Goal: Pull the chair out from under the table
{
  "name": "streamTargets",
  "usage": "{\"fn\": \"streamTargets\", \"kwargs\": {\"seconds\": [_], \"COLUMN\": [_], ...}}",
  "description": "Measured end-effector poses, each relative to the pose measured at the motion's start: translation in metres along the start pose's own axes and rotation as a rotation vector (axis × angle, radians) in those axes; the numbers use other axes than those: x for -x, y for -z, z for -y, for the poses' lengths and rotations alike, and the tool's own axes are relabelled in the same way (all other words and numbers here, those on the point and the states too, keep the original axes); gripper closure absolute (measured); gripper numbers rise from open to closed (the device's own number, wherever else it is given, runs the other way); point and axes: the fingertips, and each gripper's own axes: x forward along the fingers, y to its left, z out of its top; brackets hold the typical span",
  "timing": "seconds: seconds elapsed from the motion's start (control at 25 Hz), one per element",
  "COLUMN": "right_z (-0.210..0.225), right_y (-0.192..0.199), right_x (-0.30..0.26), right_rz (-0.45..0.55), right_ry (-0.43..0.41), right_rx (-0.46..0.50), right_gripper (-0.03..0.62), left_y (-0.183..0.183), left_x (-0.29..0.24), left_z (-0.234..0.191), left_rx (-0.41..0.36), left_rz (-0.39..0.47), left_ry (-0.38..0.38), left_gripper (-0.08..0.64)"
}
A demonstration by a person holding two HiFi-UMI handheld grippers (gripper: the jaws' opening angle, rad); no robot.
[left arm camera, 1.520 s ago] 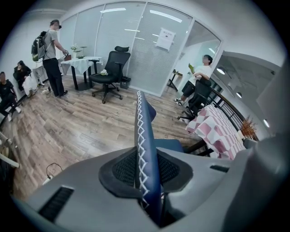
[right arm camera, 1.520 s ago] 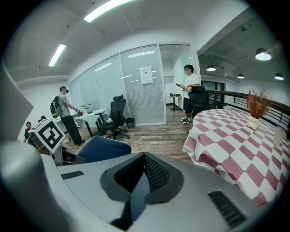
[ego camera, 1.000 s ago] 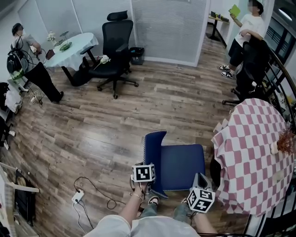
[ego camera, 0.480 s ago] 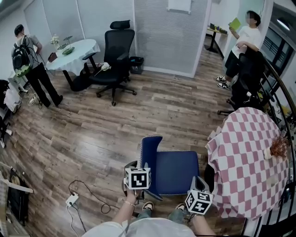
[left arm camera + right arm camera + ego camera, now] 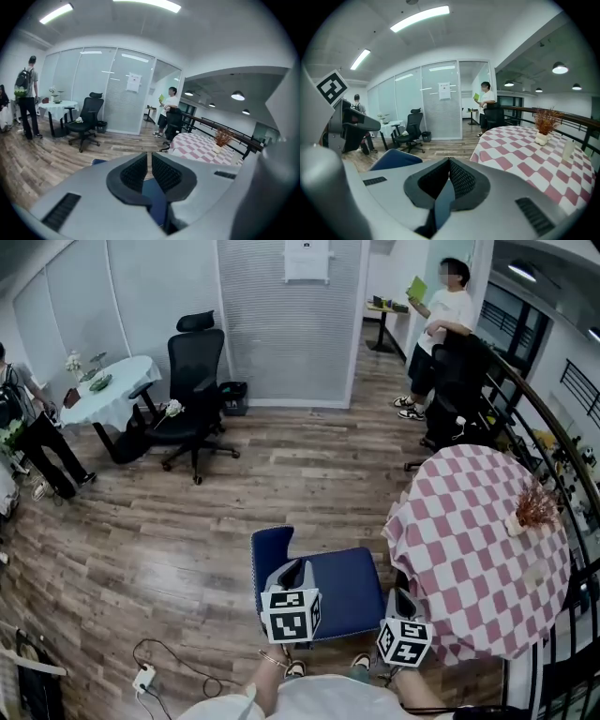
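The blue padded chair (image 5: pixel 347 582) sits clear of the round table with the pink-and-white checked cloth (image 5: pixel 478 549), just beside it, so the pull looks done to me. Left gripper (image 5: pixel 292 574) hovers over the seat, jaws closing on nothing; right gripper (image 5: pixel 403 604) closed, empty, both tipped slightly down

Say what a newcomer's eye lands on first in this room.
The blue chair at bottom centre of the head view stands out against the wood floor, with the round table in a pink-and-white checkered cloth just to its right. Farther off, a black office chair stands by a white-draped table at upper left.
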Motion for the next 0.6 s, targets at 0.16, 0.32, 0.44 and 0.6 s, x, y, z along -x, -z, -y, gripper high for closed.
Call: {"fn": "streamTargets", "kwargs": {"seconds": [0.16,0.32,0.44,0.6], "right_z": [0.044,0.086,0.119,0.161], "right_y": [0.000,0.008,0.016,0.030], "right_x": [0.018,0.036,0.051,0.066], "right_rz": [0.025,0.033,0.049,0.068], "right_ry": [0.081,0.152,0.222,0.308], "right_rx": [-0.048,-0.097,-0.144,-0.204], "right_gripper": [0.574,0.574,0.574,0.574], "left_y": [-0.002,0.000,-0.001,0.007], "left_x": [-0.010,-0.023,-0.033,-0.046], "left_z": [0.053,0.103,0.150,0.211], "left_rx": [-0.058,-0.100,-0.135,-0.185], "left_rz": [0.032,0.052,0.090,0.116], "left_ry": [0.091,0.187,0.311,0.442], "left_gripper": [0.554,0.555,0.555,0.555]}}
